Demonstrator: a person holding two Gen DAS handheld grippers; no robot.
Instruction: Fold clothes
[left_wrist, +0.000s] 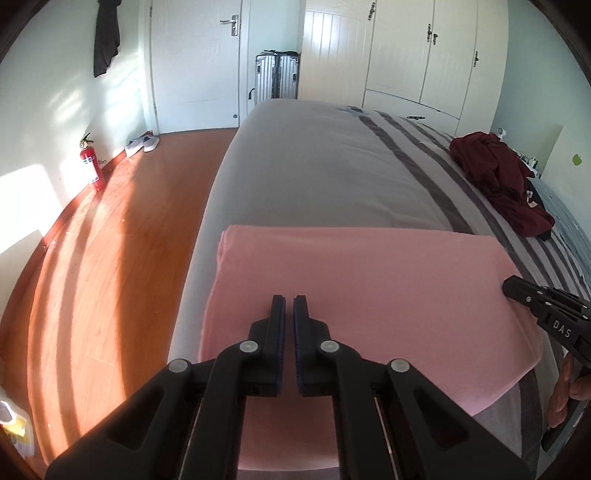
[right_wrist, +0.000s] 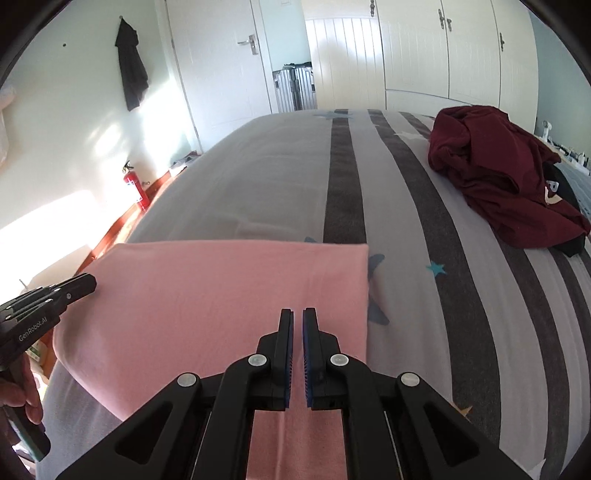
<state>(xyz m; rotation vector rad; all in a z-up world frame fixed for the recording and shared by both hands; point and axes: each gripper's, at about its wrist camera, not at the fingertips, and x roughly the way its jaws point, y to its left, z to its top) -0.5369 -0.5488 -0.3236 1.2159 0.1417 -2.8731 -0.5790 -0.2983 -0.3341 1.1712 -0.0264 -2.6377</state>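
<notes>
A pink garment (left_wrist: 362, 280) (right_wrist: 221, 295) lies folded into a flat rectangle at the near left edge of the bed (left_wrist: 314, 166) (right_wrist: 258, 177). My left gripper (left_wrist: 289, 300) hangs over its near middle, jaws shut with only a thin slit and no cloth between them. My right gripper (right_wrist: 298, 313) is over the garment's right part, also shut and holding nothing. Each gripper shows in the other's view: the right gripper (left_wrist: 511, 288) at the garment's right edge, the left gripper (right_wrist: 90, 282) at its left edge. A crumpled maroon garment (left_wrist: 498, 177) (right_wrist: 498, 173) lies on the bed's far right.
The bed cover is grey with dark stripes (right_wrist: 343, 177). A wooden floor (left_wrist: 110, 258) runs along the bed's left side, with a red fire extinguisher (left_wrist: 92, 162) and shoes (left_wrist: 142, 144) by the wall. A silver suitcase (left_wrist: 277, 75), a door and white wardrobes stand beyond.
</notes>
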